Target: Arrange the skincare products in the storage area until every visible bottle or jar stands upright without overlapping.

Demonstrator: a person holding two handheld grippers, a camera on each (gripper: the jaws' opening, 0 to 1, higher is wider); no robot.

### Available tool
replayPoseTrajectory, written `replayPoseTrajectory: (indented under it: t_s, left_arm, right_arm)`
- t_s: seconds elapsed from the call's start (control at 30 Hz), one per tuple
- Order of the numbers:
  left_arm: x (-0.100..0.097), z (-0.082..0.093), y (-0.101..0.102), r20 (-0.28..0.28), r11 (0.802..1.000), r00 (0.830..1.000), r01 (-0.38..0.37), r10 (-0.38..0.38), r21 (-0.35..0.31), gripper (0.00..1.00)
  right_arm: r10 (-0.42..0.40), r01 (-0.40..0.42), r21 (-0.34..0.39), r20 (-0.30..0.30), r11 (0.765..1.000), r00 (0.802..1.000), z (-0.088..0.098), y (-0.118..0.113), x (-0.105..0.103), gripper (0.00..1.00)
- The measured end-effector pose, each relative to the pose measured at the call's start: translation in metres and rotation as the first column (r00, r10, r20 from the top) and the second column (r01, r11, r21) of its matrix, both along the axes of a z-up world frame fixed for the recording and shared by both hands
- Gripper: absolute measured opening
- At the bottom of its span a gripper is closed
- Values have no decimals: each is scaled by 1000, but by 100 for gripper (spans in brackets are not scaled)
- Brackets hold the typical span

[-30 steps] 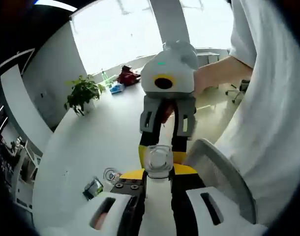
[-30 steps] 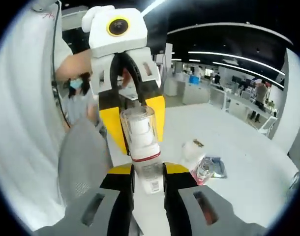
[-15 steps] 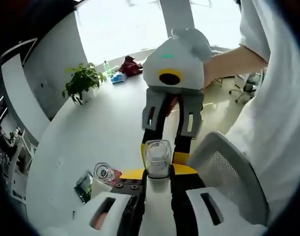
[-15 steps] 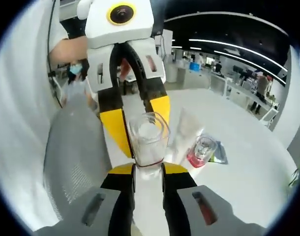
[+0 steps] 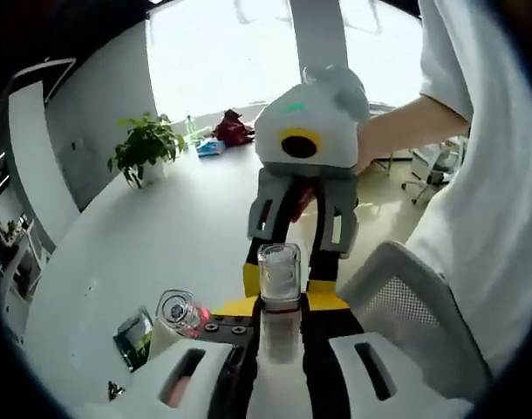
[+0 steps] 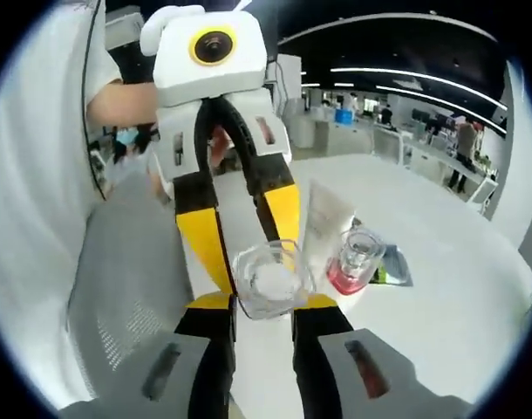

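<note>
Left gripper view: the task looks unfinished. The left gripper [image 5: 281,336] and the right gripper [image 5: 288,288] both clamp 1 clear bottle [image 5: 279,279] above the white table [image 5: 153,253], near its edge by the chair [image 5: 405,305].

Right gripper view: the right gripper [image 6: 263,327] grips the see-through capped bottle [image 6: 270,281]; a pink-based bottle [image 6: 353,262] and white tube [image 6: 323,223] stand together nearby.

Two grippers — the left gripper [image 6: 248,262] and the right gripper [image 5: 288,279]. One clear-capped bottle [image 6: 270,284] between them, one pink-based bottle [image 6: 353,262], one white tube [image 6: 323,223], one flat sachet [image 6: 392,266] — one potted plant [image 5: 144,157] far left.
</note>
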State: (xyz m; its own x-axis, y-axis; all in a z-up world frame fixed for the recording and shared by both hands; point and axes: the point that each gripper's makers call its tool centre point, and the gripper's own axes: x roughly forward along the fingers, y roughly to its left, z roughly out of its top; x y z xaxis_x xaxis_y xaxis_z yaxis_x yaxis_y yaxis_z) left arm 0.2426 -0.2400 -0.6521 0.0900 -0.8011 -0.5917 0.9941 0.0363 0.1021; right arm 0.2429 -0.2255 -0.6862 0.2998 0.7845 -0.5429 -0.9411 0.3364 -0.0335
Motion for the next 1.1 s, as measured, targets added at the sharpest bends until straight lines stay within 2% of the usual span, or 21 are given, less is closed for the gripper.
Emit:
replayPoseTrajectory:
  t_s: [0.1, 0.2, 0.27, 0.3, 0.33, 0.37, 0.4, 0.43, 0.47, 0.53, 0.6, 0.63, 0.8, 0.93, 1.1]
  left_arm:
    - [2, -3, -2, -27, 1000, 1000, -9, 8, -17, 21]
    - [2, -5, -3, -28, 1000, 1000, -4, 3, -20, 21]
    - [1, -8, -5, -33, 1000, 999, 2, -3, -17, 21]
    - [1, -10, -5, -24, 1000, 1000, 8, -9, -9, 20]
    - [-3, -13, -3, -26, 999, 999, 41, -41, 11, 12]
    - [-10, -16, -2, -57, 999, 997, 44, -43, 16, 6]
    - [5, -11, -6, 22, 1000, 1000, -6, 6, -19, 6]
    - [1, -15, -4, 34, 1000, 999, -1, 0, 16, 9]
    - [4, -16, -2, 50, 999, 999, -9, 7, 32, 15]
    - [6, -14, -4, 38, 1000, 999, -17, 16, 15, 27]
    - [5, -12, -4, 6, 1000, 1000, -12, 12, 5, 30]
    - [4, -10, -4, 9, 1000, 1000, -5, 5, 2, 31]
    - [0, -19, -3, 17, 999, 999, 27, -27, 34, 30]
    - [-3, -25, -6, 24, 997, 999, 40, -41, 65, 24]
    - [0, -35, -4, 29, 994, 999, 35, -39, 102, 24]
  right_arm:
    - [-4, 4, 3, -21, 1000, 1000, -2, -3, 0, 21]
    - [-14, 13, -14, -36, 1000, 999, -5, -4, -1, 21]
    - [-4, 2, -70, -34, 998, 999, -9, -8, -2, 21]
    - [-3, -1, -122, -30, 992, 1000, -12, -12, -2, 21]
    - [-19, 15, -171, -19, 985, 1000, -16, -17, 2, 20]
    - [-17, 14, -218, -9, 976, 1000, -20, -23, 5, 20]
    - [21, -26, -237, -27, 971, 999, -23, -23, 1, 20]
    - [32, -39, -247, -29, 968, 999, -26, -23, 2, 20]
    - [41, -46, -246, -28, 968, 999, -28, -21, 1, 20]
    - [65, -71, -247, -32, 967, 997, -33, -16, -3, 20]
    - [74, -80, -222, -36, 972, 997, -36, -11, -6, 20]
    - [68, -75, -187, -44, 979, 997, -36, -7, -7, 20]
    - [78, -85, -176, -44, 981, 996, -42, -1, -8, 20]
    - [83, -88, -169, -38, 982, 996, -44, 0, -5, 20]
    - [110, -116, -181, -40, 977, 993, -56, 0, -3, 20]
